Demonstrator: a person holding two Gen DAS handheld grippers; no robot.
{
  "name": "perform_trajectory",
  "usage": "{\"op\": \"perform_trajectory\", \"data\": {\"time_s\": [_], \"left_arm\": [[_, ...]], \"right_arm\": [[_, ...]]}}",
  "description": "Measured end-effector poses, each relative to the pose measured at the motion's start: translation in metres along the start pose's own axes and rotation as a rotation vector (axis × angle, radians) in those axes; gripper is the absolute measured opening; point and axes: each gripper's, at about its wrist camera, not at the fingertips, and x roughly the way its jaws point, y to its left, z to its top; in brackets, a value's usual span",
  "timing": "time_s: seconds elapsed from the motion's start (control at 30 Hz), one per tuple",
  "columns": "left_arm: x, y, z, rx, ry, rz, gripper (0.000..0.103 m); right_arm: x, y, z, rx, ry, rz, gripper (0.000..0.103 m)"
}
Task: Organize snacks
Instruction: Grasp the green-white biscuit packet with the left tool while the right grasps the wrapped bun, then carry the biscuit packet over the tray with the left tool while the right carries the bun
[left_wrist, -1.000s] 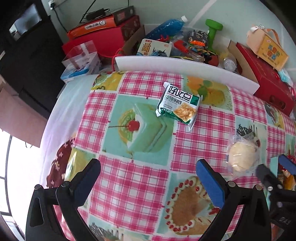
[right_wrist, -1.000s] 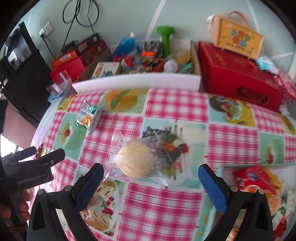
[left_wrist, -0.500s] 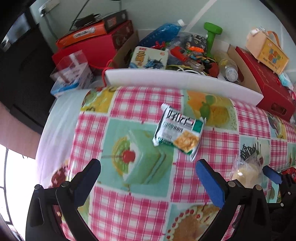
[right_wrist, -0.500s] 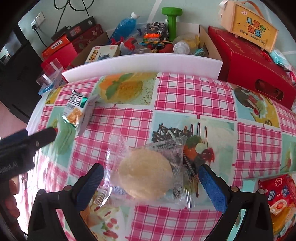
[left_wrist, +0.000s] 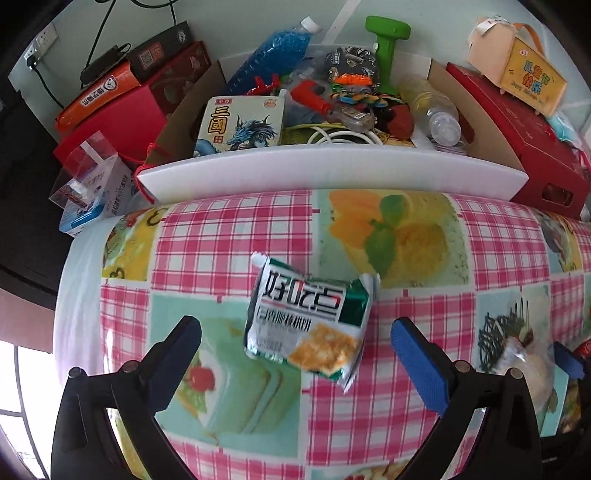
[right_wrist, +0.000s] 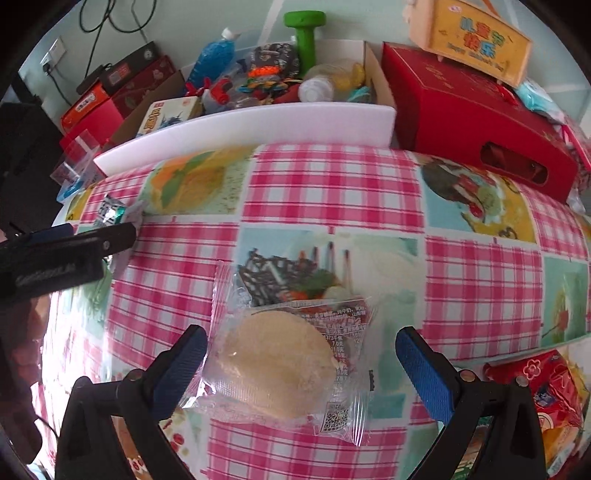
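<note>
A green and white cracker packet (left_wrist: 308, 325) lies flat on the pink checked tablecloth (left_wrist: 229, 236). My left gripper (left_wrist: 295, 354) is open, its blue pads on either side of the packet's near end, not touching it. A round pale bun in a clear wrapper (right_wrist: 280, 362) lies on the cloth; my right gripper (right_wrist: 299, 363) is open around it, the left pad close to the wrapper's edge. The bun also shows at the right edge of the left wrist view (left_wrist: 532, 365). The left gripper's arm (right_wrist: 62, 251) and the packet (right_wrist: 110, 212) show at the left of the right wrist view.
A white foam board (left_wrist: 328, 170) borders the far table edge, with a cardboard box of toys and bottles (left_wrist: 332, 99) behind it. Red gift boxes (right_wrist: 476, 114) stand at the back right. A red snack bag (right_wrist: 543, 387) lies in a tray at the near right.
Both grippers have moved forward and lower. The cracker packet now lies between the left pads, and the bun lies between the right pads. Both stay open.
</note>
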Motion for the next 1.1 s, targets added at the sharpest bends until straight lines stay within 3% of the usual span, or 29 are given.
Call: {"op": "perform_trajectory", "data": {"time_s": [0.1,0.13,0.2,0.27,0.37,0.67,0.83,1.1], "left_arm": [[0.008,-0.001,0.002,-0.011,0.01,-0.012,0.101],[0.01,-0.002,0.002,-0.014,0.015,-0.011,0.098],[0.012,-0.003,0.003,-0.016,0.016,-0.017,0.087],[0.013,-0.004,0.0,-0.019,0.018,-0.024,0.065],[0.01,-0.008,-0.004,-0.006,0.006,-0.022,0.061],[-0.01,-0.013,-0.037,-0.094,0.041,-0.013,0.058],[-0.037,-0.009,-0.068,-0.221,-0.016,-0.075,0.058],[-0.079,-0.026,-0.116,-0.303,-0.085,-0.062,0.058]], "right_arm": [[0.0,-0.005,-0.002,0.013,-0.002,-0.003,0.097],[0.0,-0.007,-0.003,0.017,-0.001,0.004,0.089],[-0.003,-0.015,-0.007,0.034,0.01,0.016,0.085],[-0.001,-0.015,-0.006,0.05,0.007,0.019,0.082],[-0.001,-0.016,-0.006,0.064,0.003,0.019,0.076],[-0.014,-0.02,-0.021,0.09,0.005,0.037,0.069],[-0.038,-0.025,-0.034,0.11,-0.028,0.08,0.069],[-0.077,-0.029,-0.069,0.121,-0.059,0.091,0.069]]}}
